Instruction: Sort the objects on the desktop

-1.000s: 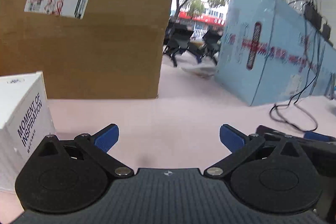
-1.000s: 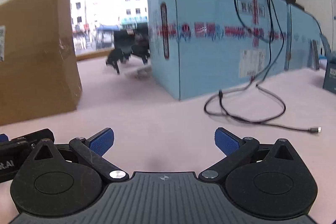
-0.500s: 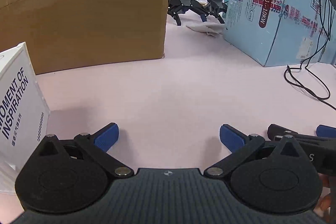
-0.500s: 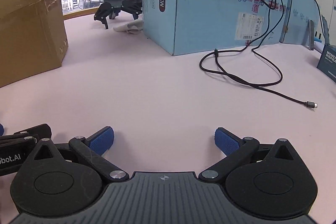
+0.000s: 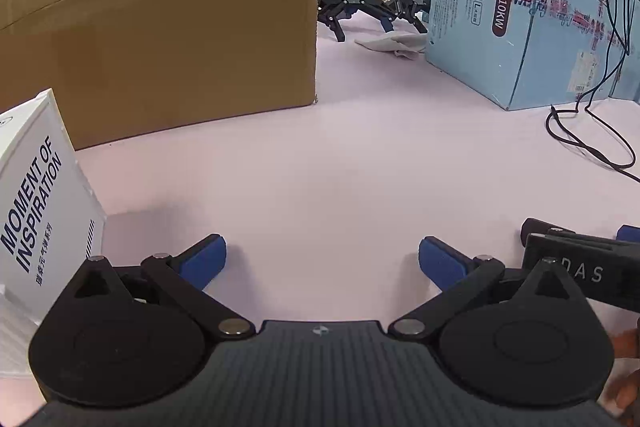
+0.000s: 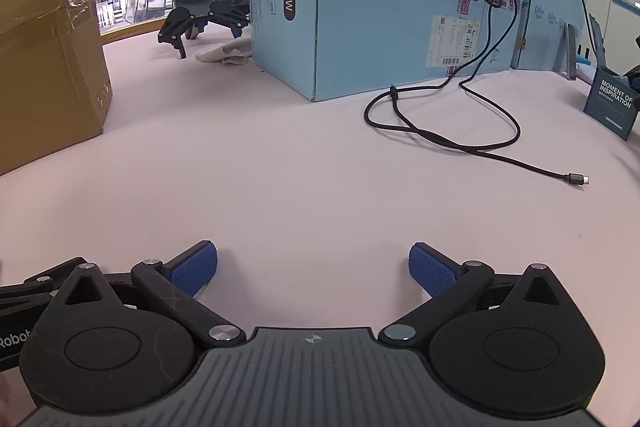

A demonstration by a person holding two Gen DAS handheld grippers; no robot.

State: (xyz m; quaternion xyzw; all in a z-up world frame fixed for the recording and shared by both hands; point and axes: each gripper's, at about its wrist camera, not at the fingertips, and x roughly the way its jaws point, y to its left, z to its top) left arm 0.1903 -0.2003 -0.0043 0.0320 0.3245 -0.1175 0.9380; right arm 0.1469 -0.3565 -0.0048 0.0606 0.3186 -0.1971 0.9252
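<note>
Item: pink tabletop point(image 5: 340, 167), smooth, matte.

Count:
- Brown cartons, one point(image 5: 160, 27): corrugated, taped seam, white shipping label; back left.
- Blue cartons, two seen from the right wrist: large one point(image 6: 380, 7) with red printed tape, a second point(image 6: 552, 15) behind it on the right.
- White box, one point(image 5: 36, 203): upright, rectangular, printed "MOMENT OF INSPIRATION"; just beside the left gripper's left finger, contact cannot be told.
- Dark blue box, one point(image 6: 610, 101): same wording, far right on the table, well apart from both grippers.
- Black cable, one loose loop point(image 6: 440, 131) on the table, plug end free; further cables hang down the blue carton.
- Spare grippers, two point(image 5: 368, 3): black with blue tips, far back between the cartons, beside a crumpled white cloth point(image 5: 392, 45).

Tongs:
- Left gripper point(image 5: 322, 261): jaws wide apart, empty; blue ribbed pads over bare tabletop.
- Right gripper point(image 6: 313, 269): jaws wide apart, empty; the same pads, nothing between them.
</note>
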